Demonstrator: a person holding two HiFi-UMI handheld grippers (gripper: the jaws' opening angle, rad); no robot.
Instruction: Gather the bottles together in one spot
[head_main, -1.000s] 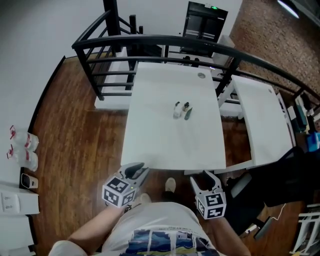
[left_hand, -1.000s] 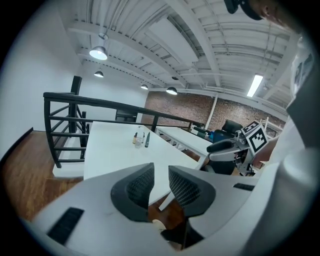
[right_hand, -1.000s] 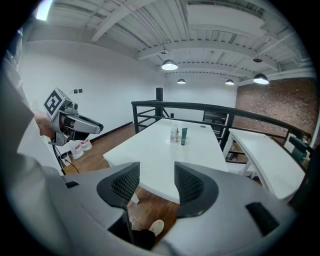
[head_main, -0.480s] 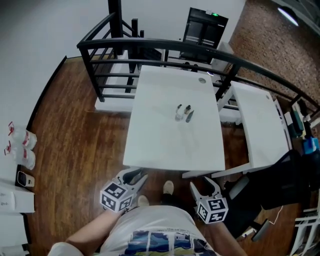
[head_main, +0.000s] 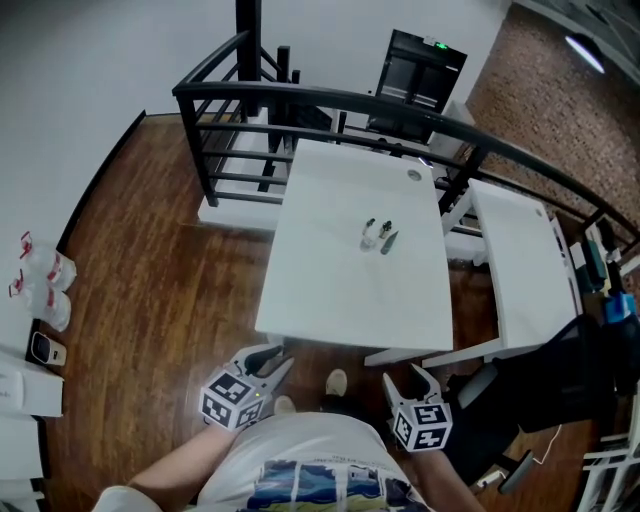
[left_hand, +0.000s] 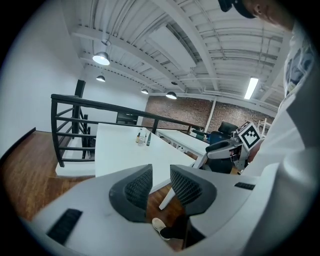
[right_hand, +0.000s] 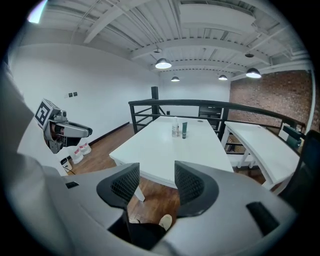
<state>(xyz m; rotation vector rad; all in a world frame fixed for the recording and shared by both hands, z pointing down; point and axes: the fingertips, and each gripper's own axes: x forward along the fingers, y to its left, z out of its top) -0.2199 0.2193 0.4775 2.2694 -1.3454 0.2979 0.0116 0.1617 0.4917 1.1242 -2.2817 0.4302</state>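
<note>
Three small bottles (head_main: 379, 235) stand close together in one cluster on the white table (head_main: 330, 290), around its middle and a little toward the far side, well apart from both grippers. The left gripper (head_main: 277, 357) hangs short of the table's near edge, over the wooden floor (head_main: 150, 260). Its jaws have just been opening and stand only a narrow way apart, with nothing between the pads; only floor and the toe of a shoe (head_main: 337, 381) show through the gap. The right gripper (head_main: 405, 376) is held to the right of it, also short of the near edge, with its jaws set noticeably wider and likewise gripping nothing. Both grippers point toward the table and somewhat downward. A black railing (head_main: 330, 100) curves round the far side of the table, a second white table (head_main: 520, 255) lies just to the right of the first, and a black chair (head_main: 560, 370) sits at the near right
</note>
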